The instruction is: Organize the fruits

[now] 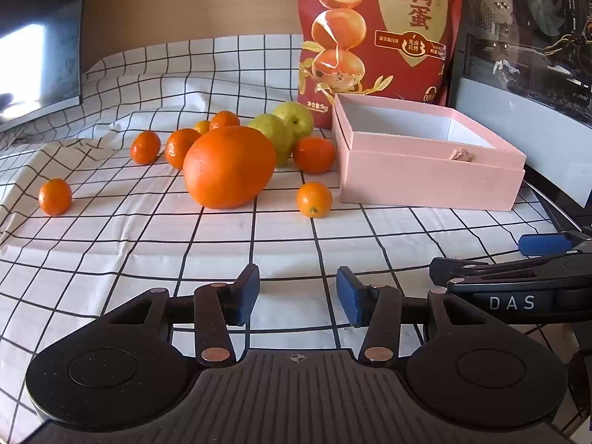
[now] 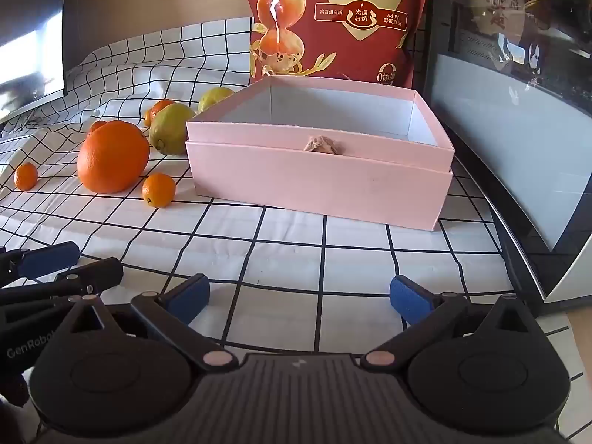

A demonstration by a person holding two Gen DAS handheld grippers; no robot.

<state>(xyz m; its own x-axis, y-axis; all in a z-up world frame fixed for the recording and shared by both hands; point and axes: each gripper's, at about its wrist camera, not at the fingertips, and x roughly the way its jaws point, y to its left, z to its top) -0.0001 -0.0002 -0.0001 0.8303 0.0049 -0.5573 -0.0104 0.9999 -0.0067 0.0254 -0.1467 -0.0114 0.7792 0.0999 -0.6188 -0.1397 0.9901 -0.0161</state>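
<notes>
Both tools idle, low over the desk (image 1: 111, 259), side by side. Left tool (image 1: 298, 294): pads parted, nothing between them. Right tool (image 2: 299, 296): pads spread wide, also empty.

Fruit, all loose on the checked cloth, none boxed:
- big orange (image 1: 229, 166) straight ahead of the left tool, well beyond its tips; ahead-left of the right tool.
- two pears (image 1: 281, 129) behind the orange, touching or nearly so.
- small citrus scattered: one (image 1: 314, 199) just right of the orange, between it and the box; one (image 1: 314, 154) beside the pears; a cluster (image 1: 179, 147) left of the orange; one stray (image 1: 54, 196) far left.

Box (image 2: 318, 181), pink, lid off, sits dead ahead of the right tool and ahead-right of the left. Interior shows no fruit; front floor hidden by the near wall. Small ribbon tab at its front rim. Red bag (image 1: 377, 29) stands behind it.

Progress: judged at the start. Nothing gripped, nothing sorted. All fruit remains to be moved, presumably into the box.
</notes>
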